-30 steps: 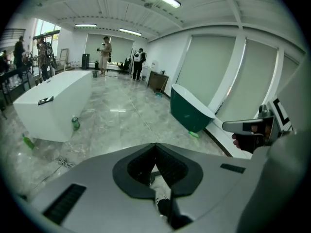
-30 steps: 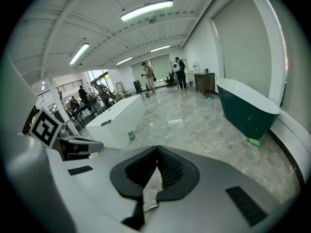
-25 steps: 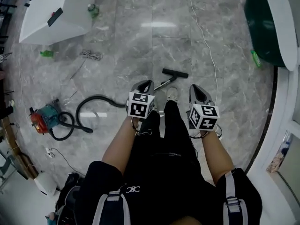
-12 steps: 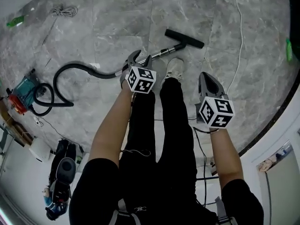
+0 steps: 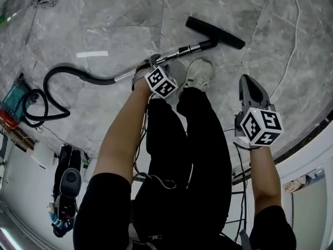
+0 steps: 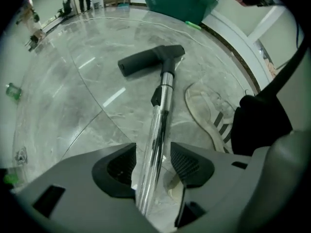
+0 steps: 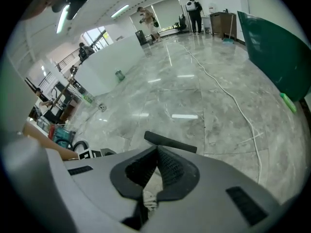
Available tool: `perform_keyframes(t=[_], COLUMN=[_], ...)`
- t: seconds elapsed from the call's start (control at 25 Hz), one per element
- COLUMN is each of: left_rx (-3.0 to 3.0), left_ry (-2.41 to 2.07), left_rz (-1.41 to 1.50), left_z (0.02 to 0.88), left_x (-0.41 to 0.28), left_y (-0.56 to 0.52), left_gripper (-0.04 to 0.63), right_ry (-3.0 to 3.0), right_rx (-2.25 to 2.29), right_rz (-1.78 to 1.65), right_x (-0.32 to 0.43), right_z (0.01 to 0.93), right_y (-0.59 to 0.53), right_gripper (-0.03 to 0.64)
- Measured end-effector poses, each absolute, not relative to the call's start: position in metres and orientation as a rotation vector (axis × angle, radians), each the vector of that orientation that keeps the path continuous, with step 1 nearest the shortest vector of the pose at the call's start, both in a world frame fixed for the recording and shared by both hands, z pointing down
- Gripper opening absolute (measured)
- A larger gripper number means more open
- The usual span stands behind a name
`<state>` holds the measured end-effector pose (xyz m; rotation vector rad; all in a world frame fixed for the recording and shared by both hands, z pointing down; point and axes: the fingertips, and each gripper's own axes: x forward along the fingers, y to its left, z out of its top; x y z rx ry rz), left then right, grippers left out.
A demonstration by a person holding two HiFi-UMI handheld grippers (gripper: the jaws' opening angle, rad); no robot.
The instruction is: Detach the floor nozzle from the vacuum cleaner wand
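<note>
The black bar-shaped floor nozzle (image 5: 216, 33) (image 6: 146, 61) (image 7: 170, 141) lies on the grey marble floor, joined to the chrome wand (image 5: 177, 53) (image 6: 163, 106). A black hose (image 5: 67, 72) runs from the wand to the teal and red vacuum body (image 5: 10, 105). My left gripper (image 5: 147, 65) (image 6: 153, 161) points straight down over the wand. Its jaws are opening, the wand runs between them, and neither pad presses on it. My right gripper (image 5: 248, 82) (image 7: 156, 152) hovers to the right of the person's legs, shut and empty, with the nozzle beyond its tips.
The person's white shoe (image 5: 197, 74) (image 6: 214, 118) rests beside the wand. A white cable (image 5: 291, 51) crosses the floor at right, next to a raised white kerb (image 5: 312, 145). A coiled cord (image 5: 44, 0) lies far left. A dark green bin (image 7: 277, 52) stands at right. People stand far off.
Both grippers have sunk toward the floor. The left one, shut a second ago, has opened and come down astride the wand. The right one stayed shut.
</note>
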<state>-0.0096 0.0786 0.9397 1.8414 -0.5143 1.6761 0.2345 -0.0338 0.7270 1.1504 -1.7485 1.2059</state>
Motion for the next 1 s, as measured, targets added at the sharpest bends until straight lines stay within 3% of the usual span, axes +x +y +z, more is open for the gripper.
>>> perform_keyframes(t=[0.52, 0.88, 0.92, 1.0], left_rx=[1.81, 1.9, 1.928, 1.977], left_ry=[-0.348, -0.422, -0.44, -0.476], left_rz=[1.992, 1.762, 1.72, 1.648], left_z=[1.002, 0.919, 0.9, 0.859], left_x=[-0.037, -0.027, -0.027, -0.027], left_y=[0.108, 0.075, 0.07, 0.061], left_gripper=[0.194, 0.176, 0.176, 0.176], right_ry=[-1.713, -1.842, -1.844, -1.839], right_rx=[1.265, 1.292, 1.329, 1.409], right_rz=[1.284, 1.701, 1.743, 1.808], right_x=[0.228, 0.187, 0.182, 0.171], right_z=[0.751, 0.712, 0.705, 0.692], right_y=[-0.03, -0.013, -0.015, -0.024], right_gripper=[0.014, 0.017, 0.027, 0.122])
